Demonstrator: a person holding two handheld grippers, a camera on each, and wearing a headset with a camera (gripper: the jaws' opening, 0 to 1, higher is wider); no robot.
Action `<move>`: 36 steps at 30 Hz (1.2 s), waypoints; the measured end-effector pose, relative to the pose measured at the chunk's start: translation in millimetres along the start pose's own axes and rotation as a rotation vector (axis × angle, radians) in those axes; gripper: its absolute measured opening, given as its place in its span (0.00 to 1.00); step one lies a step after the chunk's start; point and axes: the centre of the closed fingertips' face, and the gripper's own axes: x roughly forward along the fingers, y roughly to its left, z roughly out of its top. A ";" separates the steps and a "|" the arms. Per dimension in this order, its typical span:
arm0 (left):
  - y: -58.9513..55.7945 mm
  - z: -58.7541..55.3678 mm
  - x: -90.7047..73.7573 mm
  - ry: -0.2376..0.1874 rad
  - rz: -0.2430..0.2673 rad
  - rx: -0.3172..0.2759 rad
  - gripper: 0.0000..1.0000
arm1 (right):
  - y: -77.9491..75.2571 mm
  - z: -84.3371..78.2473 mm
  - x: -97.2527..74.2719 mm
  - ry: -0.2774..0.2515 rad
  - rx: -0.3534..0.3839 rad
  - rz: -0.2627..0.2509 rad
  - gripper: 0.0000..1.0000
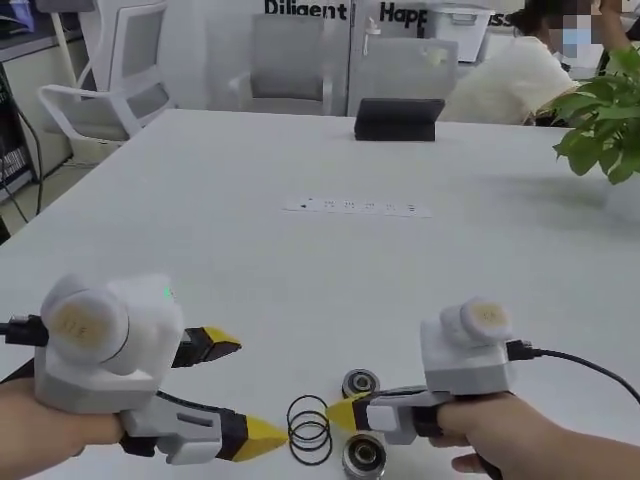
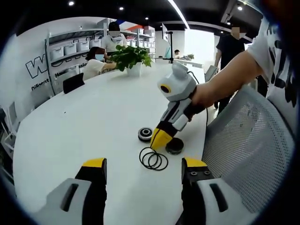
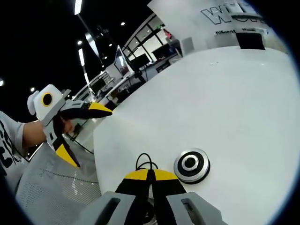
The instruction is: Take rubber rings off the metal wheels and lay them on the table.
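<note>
While you hold both grippers low at the near edge, the white table runs wide and mostly bare ahead of you. A thin white strip with small marks lies at its middle and a black case stands near the far edge. Beyond that edge you have three office chairs: one white on the left and two grey. A leafy potted plant is at the right, with one seated person beside it. Wall shelving with bins shows in the left gripper view.

Count two metal wheels: one farther and one nearer you. Your right gripper reaches between them, its jaws pressed together. The black rubber rings lie flat on the table in one overlapping bunch of about three loops. The bunch sits just beside the wheels and at that yellow tip. I cannot tell whether a loop is nipped there. Your left gripper is spread wide, holding nothing, its jaws facing the rings.
</note>
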 end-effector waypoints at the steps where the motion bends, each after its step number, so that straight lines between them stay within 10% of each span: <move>1: 0.2 -0.4 -0.3 0.002 0.001 0.000 0.62 | -0.6 0.6 0.4 -0.001 -0.003 -0.002 0.00; 36: 5.7 7.1 5.7 0.005 -0.008 -0.001 0.61 | -1.9 36.8 -26.8 -0.117 -0.079 -0.025 0.09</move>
